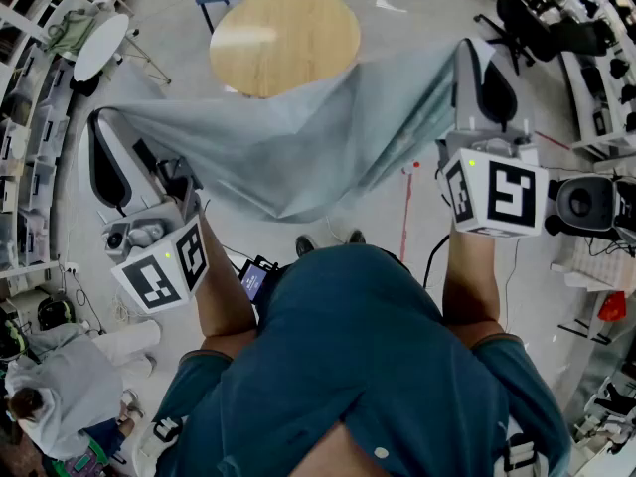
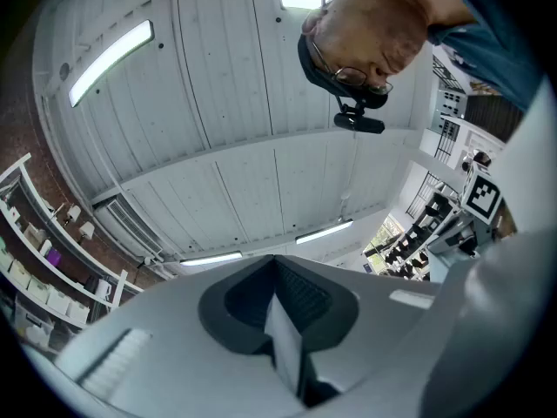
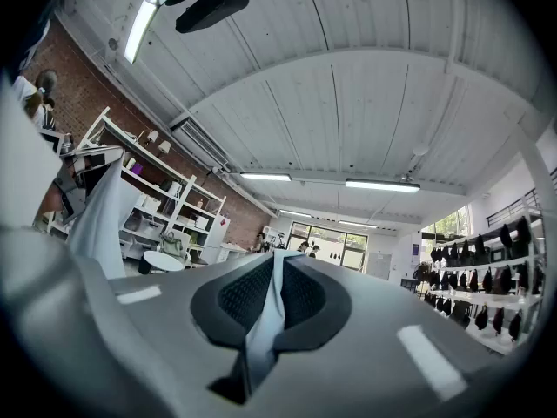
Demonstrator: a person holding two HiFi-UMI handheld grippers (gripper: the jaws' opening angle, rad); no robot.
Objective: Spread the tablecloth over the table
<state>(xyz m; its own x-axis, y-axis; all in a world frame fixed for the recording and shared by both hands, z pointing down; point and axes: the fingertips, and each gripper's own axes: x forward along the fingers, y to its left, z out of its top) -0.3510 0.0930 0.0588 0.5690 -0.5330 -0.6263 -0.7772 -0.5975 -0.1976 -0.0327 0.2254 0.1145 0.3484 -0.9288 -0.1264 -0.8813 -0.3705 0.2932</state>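
Above the round wooden table, the head view shows us holding the grey tablecloth in the air, stretched between our two grippers. Its middle sags toward us and its far edge hides the table's near rim. Our left gripper pinches one end at the picture's left. Our right gripper pinches the other end at the right, higher in the frame.

Through the left gripper view we see the jaws pressed together on a thin fold of the tablecloth, aimed up at a white ceiling with strip lights.

Through the right gripper view we see those jaws likewise clamped on a fold of cloth. More of the sheet hangs at the left, before shelves along a brick wall.
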